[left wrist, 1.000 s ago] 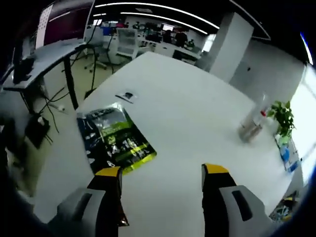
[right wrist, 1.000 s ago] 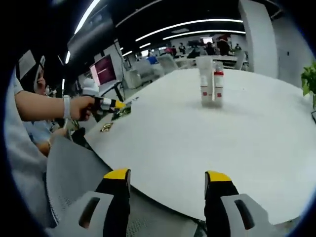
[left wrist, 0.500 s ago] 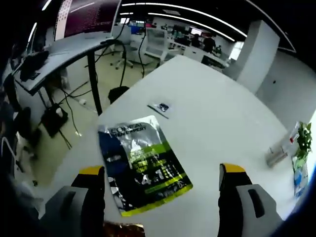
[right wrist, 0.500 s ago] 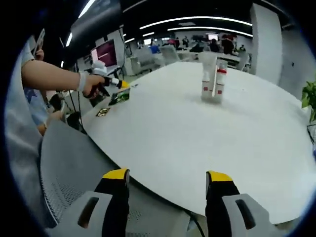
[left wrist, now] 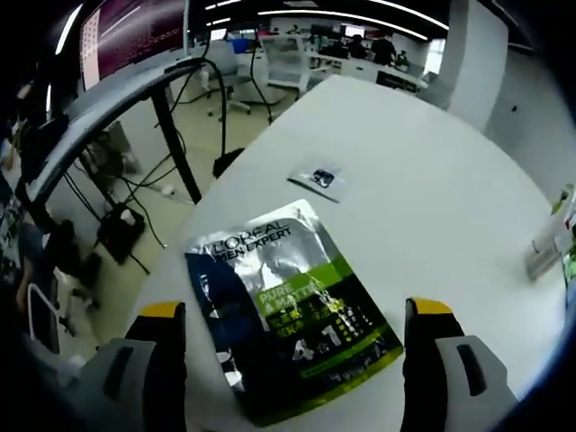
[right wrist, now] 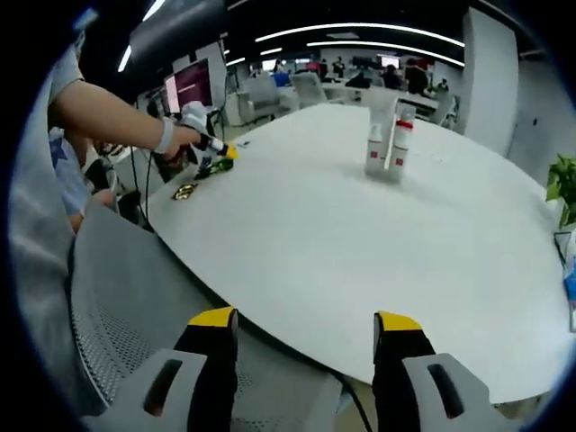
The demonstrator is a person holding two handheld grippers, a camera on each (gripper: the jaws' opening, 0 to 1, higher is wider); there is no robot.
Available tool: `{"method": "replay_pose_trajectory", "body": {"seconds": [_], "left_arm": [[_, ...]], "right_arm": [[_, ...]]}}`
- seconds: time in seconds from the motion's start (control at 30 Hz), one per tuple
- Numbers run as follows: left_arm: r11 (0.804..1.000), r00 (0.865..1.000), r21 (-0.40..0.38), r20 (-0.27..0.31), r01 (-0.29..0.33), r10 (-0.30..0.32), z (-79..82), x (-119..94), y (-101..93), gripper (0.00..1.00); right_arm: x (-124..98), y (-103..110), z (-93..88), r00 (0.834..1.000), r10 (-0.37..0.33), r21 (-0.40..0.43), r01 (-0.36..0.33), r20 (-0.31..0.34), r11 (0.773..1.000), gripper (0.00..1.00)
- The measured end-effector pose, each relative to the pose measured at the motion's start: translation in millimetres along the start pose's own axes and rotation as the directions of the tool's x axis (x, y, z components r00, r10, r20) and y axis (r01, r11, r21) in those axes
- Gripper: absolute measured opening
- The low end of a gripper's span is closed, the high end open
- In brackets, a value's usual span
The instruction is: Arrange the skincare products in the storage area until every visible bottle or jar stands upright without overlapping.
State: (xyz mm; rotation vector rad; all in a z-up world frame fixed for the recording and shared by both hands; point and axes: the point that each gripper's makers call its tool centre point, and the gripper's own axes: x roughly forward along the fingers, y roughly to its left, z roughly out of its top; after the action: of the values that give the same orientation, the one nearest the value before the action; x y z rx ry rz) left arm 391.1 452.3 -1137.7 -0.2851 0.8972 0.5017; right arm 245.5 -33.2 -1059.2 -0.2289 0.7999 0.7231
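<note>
A flat L'Oreal Men Expert sachet point(left wrist: 288, 315), silver, dark blue and green, lies on the white table point(left wrist: 423, 153) near its edge. My left gripper point(left wrist: 295, 309) hovers open above it, one jaw on each side. Beyond it lies a small dark packet point(left wrist: 319, 177). Two white bottles point(right wrist: 387, 148), one with a red band, stand upright side by side mid-table; they also appear as bottles point(left wrist: 549, 247) at the right edge. My right gripper point(right wrist: 304, 319) is open with nothing in it, over the table's point(right wrist: 360, 243) near edge. A hand holds the left gripper point(right wrist: 211, 148) over the sachet point(right wrist: 214, 168).
A small gold packet point(right wrist: 184, 191) lies near the table edge by the sachet. A grey mesh chair point(right wrist: 117, 315) sits below my right gripper. A green plant point(right wrist: 562, 184) stands at the right. Desks, cables and office chairs point(left wrist: 135, 135) lie beyond the table's left edge.
The left gripper has come closer over the sachet, which now looks larger between its jaws. The right view has shifted slightly; the bottles have not moved.
</note>
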Motion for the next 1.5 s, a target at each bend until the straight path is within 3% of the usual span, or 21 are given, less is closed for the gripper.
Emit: {"method": "replay_pose_trajectory", "body": {"seconds": [0.07, 0.1, 0.13, 0.17, 0.33, 0.4, 0.5, 0.7, 0.97, 1.13, 1.27, 1.33, 1.37, 1.43, 1.5], "left_arm": [[1.0, 1.0, 0.013, -0.029, 0.0, 0.0, -7.2, 2.9, 0.0, 0.99], [0.998, 0.999, 0.065, -0.026, -0.021, 0.023, -6.6, 2.4, 4.9, 0.99], [0.999, 1.0, 0.039, 0.015, 0.002, -0.002, -0.5, 6.3, -0.6, 0.99], [0.999, 1.0, 0.042, -0.014, -0.006, 0.006, -5.5, 5.0, 1.7, 0.99], [0.993, 0.998, 0.107, 0.022, 0.049, -0.052, 2.7, 8.3, -4.2, 0.97], [0.988, 0.996, 0.136, 0.032, 0.077, -0.083, 5.1, 9.5, -8.7, 0.93], [0.964, 0.986, 0.226, 0.055, 0.139, -0.155, 10.3, 8.6, -21.4, 0.82], [0.944, 0.978, 0.277, 0.054, 0.177, -0.199, 10.2, 7.9, -30.0, 0.68], [0.936, 0.972, 0.294, 0.068, 0.196, -0.224, 4.7, 4.9, -32.6, 0.63], [0.919, 0.961, 0.328, 0.09, 0.221, -0.263, 2.7, 3.2, -41.5, 0.48], [0.928, 0.959, 0.282, 0.07, 0.245, -0.275, -4.7, -4.2, -46.6, 0.36], [0.923, 0.959, 0.301, 0.071, 0.241, -0.273, -6.3, -5.0, -47.2, 0.33], [0.921, 0.957, 0.298, 0.073, 0.249, -0.282, -6.5, -5.9, -47.7, 0.31], [0.923, 0.951, 0.268, 0.062, 0.278, -0.304, -10.4, -10.2, -49.3, 0.27], [0.925, 0.941, 0.219, 0.067, 0.312, -0.333, -12.5, -15.8, -53.7, 0.24]], "right_arm": [[-0.6, -0.3, -0.8, 1.0, -0.002, 0.0, 0.002, -0.004, 1.0, 0.6], [-0.7, -0.4, -0.9, 1.0, -0.003, 0.0, 0.003, -0.005, 1.0, 0.59], [-0.8, -0.8, -1.4, 1.0, -0.004, 0.001, 0.004, -0.007, 1.0, 0.59], [-0.9, -1.0, -1.9, 1.0, -0.005, 0.002, 0.005, -0.01, 1.0, 0.59], [-0.9, -0.1, -3.3, 1.0, -0.006, -0.003, 0.006, -0.018, 1.0, 0.57], [-0.3, 1.6, -4.5, 1.0, -0.006, -0.009, 0.005, -0.024, 1.0, 0.57], [0.6, 4.7, -5.6, 0.999, 0.0, -0.021, -0.001, -0.033, 1.0, 0.56], [1.3, 6.2, -5.1, 0.999, 0.001, -0.03, -0.003, -0.04, 1.0, 0.54], [2.9, 11.6, -4.4, 0.999, 0.014, -0.05, -0.016, -0.045, 0.999, 0.51], [2.7, 12.4, -5.1, 0.999, 0.015, -0.049, -0.017, -0.046, 0.999, 0.49], [1.0, 12.4, -5.1, 0.999, 0.014, -0.051, -0.016, -0.041, 0.999, 0.48], [0.3, 11.7, -5.6, 0.999, 0.013, -0.047, -0.015, -0.038, 0.999, 0.47], [0.1, 11.3, -5.7, 0.999, 0.012, -0.043, -0.014, -0.036, 0.999, 0.47], [0.1, 12.4, -3.6, 1.0, 0.025, 0.047, -0.024, -0.013, 0.999, 0.46], [0.0, 9.5, -0.2, 1.0, 0.022, 0.045, -0.023, 0.003, 0.999, 0.46]]}}
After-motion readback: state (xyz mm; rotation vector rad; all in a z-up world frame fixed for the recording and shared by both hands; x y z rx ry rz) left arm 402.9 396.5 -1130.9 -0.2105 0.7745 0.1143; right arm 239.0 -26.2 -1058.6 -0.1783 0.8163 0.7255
